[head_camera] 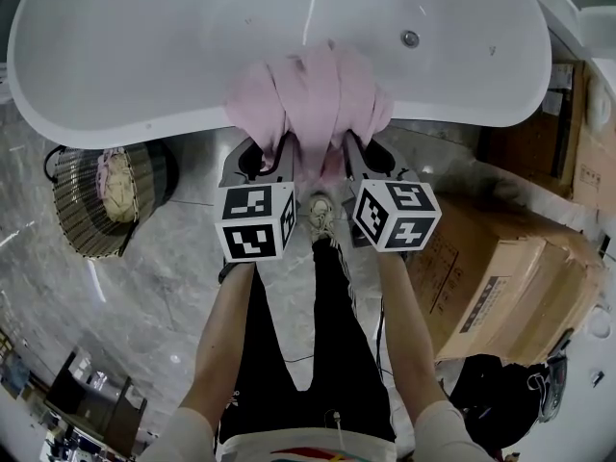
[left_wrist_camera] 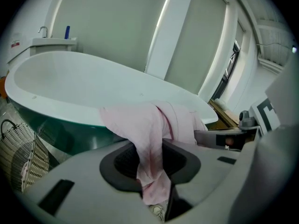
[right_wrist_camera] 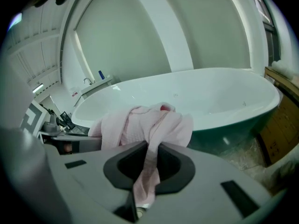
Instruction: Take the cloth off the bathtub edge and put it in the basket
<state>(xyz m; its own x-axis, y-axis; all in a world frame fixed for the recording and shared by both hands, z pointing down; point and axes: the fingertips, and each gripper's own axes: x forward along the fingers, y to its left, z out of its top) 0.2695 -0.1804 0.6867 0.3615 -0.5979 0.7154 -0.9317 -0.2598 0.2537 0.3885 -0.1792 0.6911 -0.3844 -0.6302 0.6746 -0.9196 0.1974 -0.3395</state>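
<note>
A pink cloth lies bunched over the near rim of the white bathtub. My left gripper is shut on a hanging fold at the cloth's left side, seen as the pink cloth pinched between its dark jaws. My right gripper is shut on the right side, where a strip of the cloth passes between its jaws. The wicker basket stands on the floor to the left, below the tub, with a pale cloth inside.
Cardboard boxes stand on the marble floor at the right. A person's legs and a shoe are between the grippers. A tap and a blue bottle sit at the tub's far end.
</note>
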